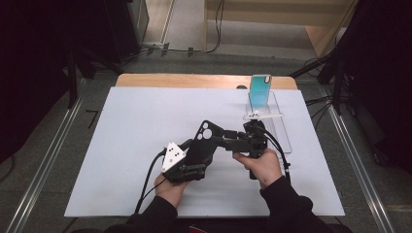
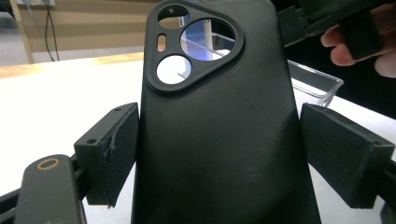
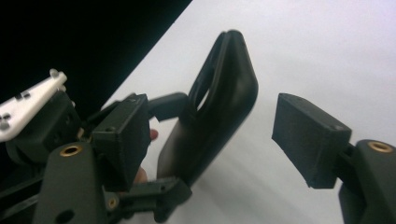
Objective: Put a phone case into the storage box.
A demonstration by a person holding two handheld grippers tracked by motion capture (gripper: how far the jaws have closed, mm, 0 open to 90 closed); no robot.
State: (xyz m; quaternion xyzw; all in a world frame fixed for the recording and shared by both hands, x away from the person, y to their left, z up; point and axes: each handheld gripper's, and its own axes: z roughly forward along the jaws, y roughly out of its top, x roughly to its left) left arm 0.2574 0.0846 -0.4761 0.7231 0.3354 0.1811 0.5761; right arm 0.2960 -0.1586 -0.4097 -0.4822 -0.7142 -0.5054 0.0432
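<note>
black phone case (image 1: 201, 142) sits mid-worktop, held up off the white worktop (image 1: 121, 145) w/ its camera-cutout end tilted away from the person. left claw (image 1: 192, 158) has it by the lower half: in the left gripper view the case (image 2: 219, 135) stands between both pads, the left pad touching its edge, the right pad at or just off the other edge, so it looks clamped but contact on that side is hard to confirm. right claw (image 1: 228, 138) comes in from the right w/ jaws spread; in the right gripper view the case (image 3: 215, 126) is edge-on between the two pads, near pad close by, far pad (image 3: 310, 137) well apart from it, so nothing gripped there yet.

step in hand, as i read it: handover / two-claw regrip of the case, prob. on its way to the clear stand (image 1: 265, 116) at back right, where a teal case (image 1: 260, 91) already stands upright.

next move needs: right claw to centre on the case's side edges, close square on them, not over the cutout, then left claw lets go only once the right one has firm hold. risk: thin soft case may flex or twist out if pinched off-centre.
</note>
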